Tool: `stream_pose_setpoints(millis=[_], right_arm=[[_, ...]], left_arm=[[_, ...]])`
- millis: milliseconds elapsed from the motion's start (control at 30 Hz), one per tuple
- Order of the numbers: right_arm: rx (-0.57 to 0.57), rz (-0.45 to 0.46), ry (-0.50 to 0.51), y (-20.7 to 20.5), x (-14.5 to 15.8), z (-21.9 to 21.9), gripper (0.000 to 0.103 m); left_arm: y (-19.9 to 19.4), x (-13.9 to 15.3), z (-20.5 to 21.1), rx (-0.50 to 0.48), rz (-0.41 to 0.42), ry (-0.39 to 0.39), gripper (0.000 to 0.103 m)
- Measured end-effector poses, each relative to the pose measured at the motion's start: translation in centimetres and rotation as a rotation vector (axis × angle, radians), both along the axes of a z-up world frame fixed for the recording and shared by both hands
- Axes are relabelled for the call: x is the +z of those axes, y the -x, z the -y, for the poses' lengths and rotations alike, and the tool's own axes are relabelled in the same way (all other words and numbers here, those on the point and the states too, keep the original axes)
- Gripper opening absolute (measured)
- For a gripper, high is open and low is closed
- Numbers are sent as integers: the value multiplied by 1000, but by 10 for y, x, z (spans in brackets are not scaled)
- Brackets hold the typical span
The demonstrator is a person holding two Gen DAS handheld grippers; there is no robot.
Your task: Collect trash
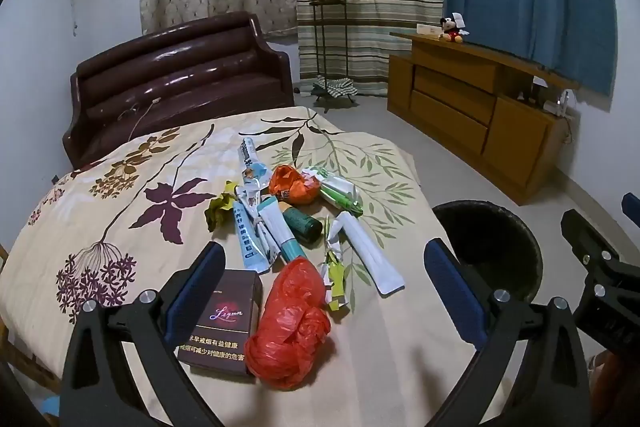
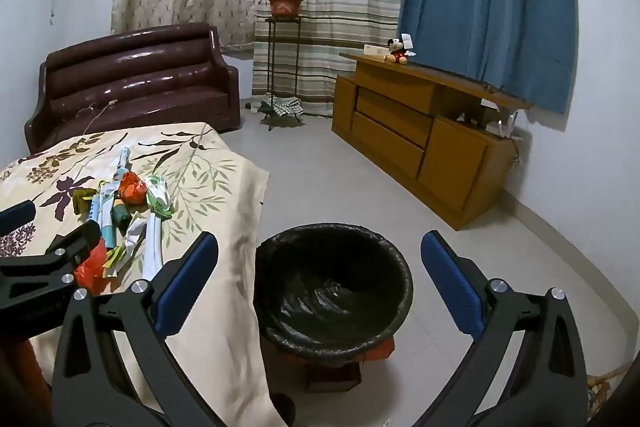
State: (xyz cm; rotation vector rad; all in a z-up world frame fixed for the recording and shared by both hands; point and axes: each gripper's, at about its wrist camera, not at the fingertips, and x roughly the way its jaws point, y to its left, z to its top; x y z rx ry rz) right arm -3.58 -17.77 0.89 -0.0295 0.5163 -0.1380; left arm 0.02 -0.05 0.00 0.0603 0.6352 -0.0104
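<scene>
While both tools hang wide apart with nothing between the pads, we're staged at the near end of the trash pile (image 1: 288, 223) on the floral cloth (image 1: 120, 187). Left gripper (image 1: 324, 287) points down over the near items; right gripper (image 2: 320, 279) hovers above the black-lined bin (image 2: 332, 291), which stands on the floor just beside the cloth's edge, on the pile's right.

Nearest the left gripper, at the pile's near edge: a dark cigarette box (image 1: 224, 323) touching a crumpled red plastic bag (image 1: 292, 323).
- Box: we judge it light, stiff, flat-faced. Clamp across the two long sides; should hold square. If empty it may cave under hard squeeze.
- Red bag: soft, near weightless, slick film. Grab the bunched middle, not a loose flap, or it slides out.

Further into the pile:
- White flat sachet (image 1: 368, 255) on the pile's bin side: thin, lies flush on cloth. Pinch risks catching cloth too; take it by the raised far end.
- Blue-white tubes and wrappers (image 1: 256, 227) in the pile's centre: overlapping, floppy, likely to drag neighbours.
- Dark green cylinder (image 1: 304, 223) behind them: rigid, round, may roll; grip across its diameter.
- Orange crumpled wrapper (image 1: 292, 185) and green-white packet (image 1: 336, 191) at the far side: light, springy.
- Yellow-green scrap (image 1: 220, 207) on the side away from the bin: soft.

Nothing looks heavy or fragile. Main hazard, we reckon: snagging the cloth.
</scene>
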Motion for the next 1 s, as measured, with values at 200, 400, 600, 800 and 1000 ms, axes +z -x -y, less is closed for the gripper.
stream_pose_setpoints(millis=[200, 400, 600, 800, 1000], right_arm=[[-1, 3, 6, 0, 0, 0, 99], [2, 0, 3, 2, -2, -2, 99], [-1, -4, 3, 1, -1, -2, 99], [-3, -6, 2, -2, -2, 0, 99], [-6, -9, -1, -2, -2, 0, 99]], left_arm=[[0, 0, 0, 1, 11, -3, 97], [0, 0, 0, -2, 11, -11, 97], [-3, 3, -4, -2, 10, -9, 97], [-4, 4, -4, -2, 11, -11, 97], [-2, 3, -5, 0, 11, -13, 97]])
